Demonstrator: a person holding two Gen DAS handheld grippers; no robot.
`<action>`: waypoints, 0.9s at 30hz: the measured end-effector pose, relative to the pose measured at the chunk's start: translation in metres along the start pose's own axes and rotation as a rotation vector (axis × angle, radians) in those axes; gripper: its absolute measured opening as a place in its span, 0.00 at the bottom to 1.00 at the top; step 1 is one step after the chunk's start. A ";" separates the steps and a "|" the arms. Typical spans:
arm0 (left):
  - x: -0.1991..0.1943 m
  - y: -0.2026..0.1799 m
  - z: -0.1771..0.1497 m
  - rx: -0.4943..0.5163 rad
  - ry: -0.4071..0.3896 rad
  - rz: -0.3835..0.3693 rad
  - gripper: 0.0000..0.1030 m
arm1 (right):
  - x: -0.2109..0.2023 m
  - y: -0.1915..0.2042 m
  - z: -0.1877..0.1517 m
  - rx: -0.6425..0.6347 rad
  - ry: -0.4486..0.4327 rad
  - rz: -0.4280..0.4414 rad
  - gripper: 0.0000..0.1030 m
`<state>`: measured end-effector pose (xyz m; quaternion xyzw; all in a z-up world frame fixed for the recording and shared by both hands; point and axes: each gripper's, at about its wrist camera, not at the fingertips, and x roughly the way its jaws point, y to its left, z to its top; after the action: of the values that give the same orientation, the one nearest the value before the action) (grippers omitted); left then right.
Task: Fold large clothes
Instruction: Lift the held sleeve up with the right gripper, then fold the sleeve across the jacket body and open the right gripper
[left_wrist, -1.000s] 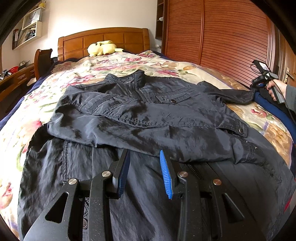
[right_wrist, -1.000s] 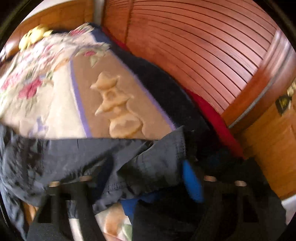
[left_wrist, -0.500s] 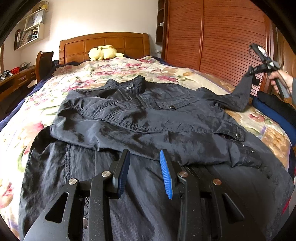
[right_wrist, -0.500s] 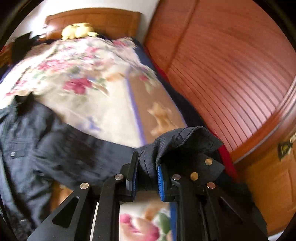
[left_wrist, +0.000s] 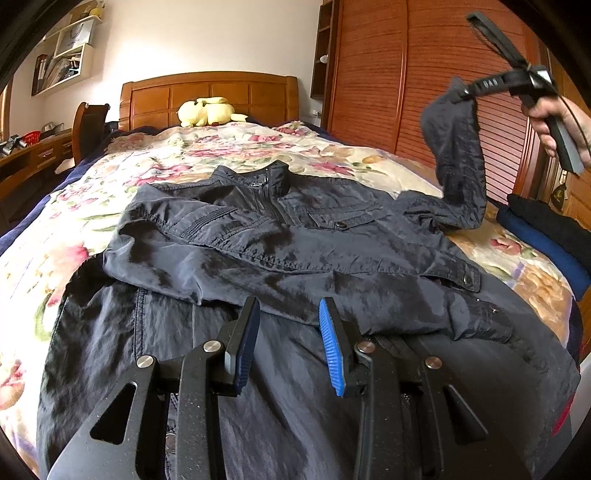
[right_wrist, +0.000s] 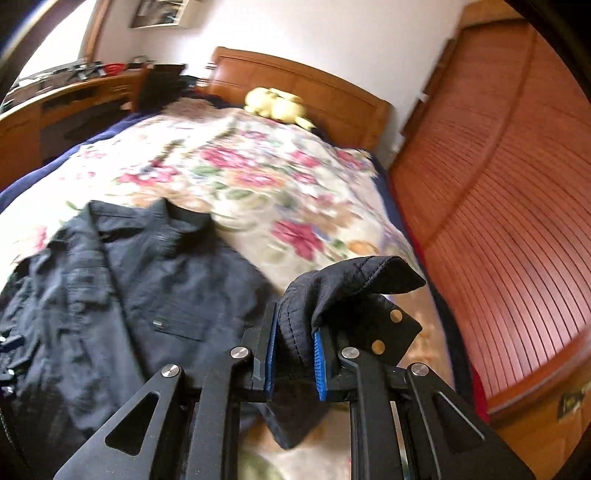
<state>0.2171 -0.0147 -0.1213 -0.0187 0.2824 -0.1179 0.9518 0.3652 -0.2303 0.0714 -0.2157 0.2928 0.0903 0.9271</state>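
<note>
Floral bed (left_wrist: 229, 155) bears jacket (left_wrist: 295, 258); right gripper (right_wrist: 293, 354) fingers grasp sleeve cuff (right_wrist: 347, 291), left gripper (left_wrist: 290, 332) released.

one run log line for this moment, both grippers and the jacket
right gripper: shut on sleeve cuff, lifted | left gripper: open over jacket | bed

Black gripper (left_wrist: 288, 334), blue ribbed pads (left_wrist: 332, 350)

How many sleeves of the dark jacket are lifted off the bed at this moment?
1. The cuff of one dark grey jacket sleeve is held up by the right gripper near the wooden wardrobe. The other sleeve lies folded across the jacket's front.
</note>
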 end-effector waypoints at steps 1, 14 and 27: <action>0.000 0.000 0.000 -0.001 -0.001 -0.002 0.33 | -0.002 0.006 0.001 -0.006 -0.008 0.013 0.16; -0.042 0.020 0.006 -0.009 -0.007 -0.006 0.33 | -0.043 0.049 -0.046 0.087 -0.146 0.281 0.16; -0.085 0.054 0.008 -0.023 -0.051 0.086 0.33 | -0.083 0.055 -0.054 0.046 -0.210 0.423 0.16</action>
<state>0.1639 0.0573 -0.0743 -0.0206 0.2599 -0.0728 0.9627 0.2541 -0.2091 0.0611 -0.1178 0.2354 0.2977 0.9177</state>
